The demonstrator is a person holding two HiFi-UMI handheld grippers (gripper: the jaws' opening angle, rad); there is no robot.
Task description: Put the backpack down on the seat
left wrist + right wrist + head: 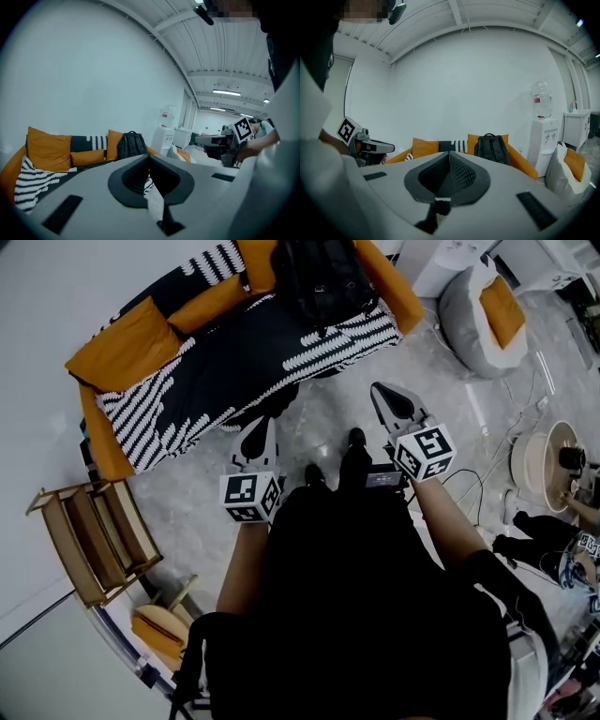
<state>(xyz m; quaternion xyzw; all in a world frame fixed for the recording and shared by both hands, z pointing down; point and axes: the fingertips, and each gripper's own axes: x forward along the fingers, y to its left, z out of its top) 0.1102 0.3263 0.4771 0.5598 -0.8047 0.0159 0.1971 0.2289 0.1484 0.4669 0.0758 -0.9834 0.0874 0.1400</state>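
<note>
Black fabric backpack point(319, 277): standing upright on orange-and-black striped sofa seat point(216, 395), lying ahead, well apart. Right gripper point(394, 404) sitting nearer than left gripper point(260, 442); both holding jaws closed, gripping nothing.

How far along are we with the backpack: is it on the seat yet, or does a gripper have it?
Done: the backpack stands upright on the sofa seat, against the orange back cushion. In hand: nothing. The left gripper and right gripper both have their jaws together and empty, over the floor short of the sofa. Left: nothing visible; the job looks finished.
</note>
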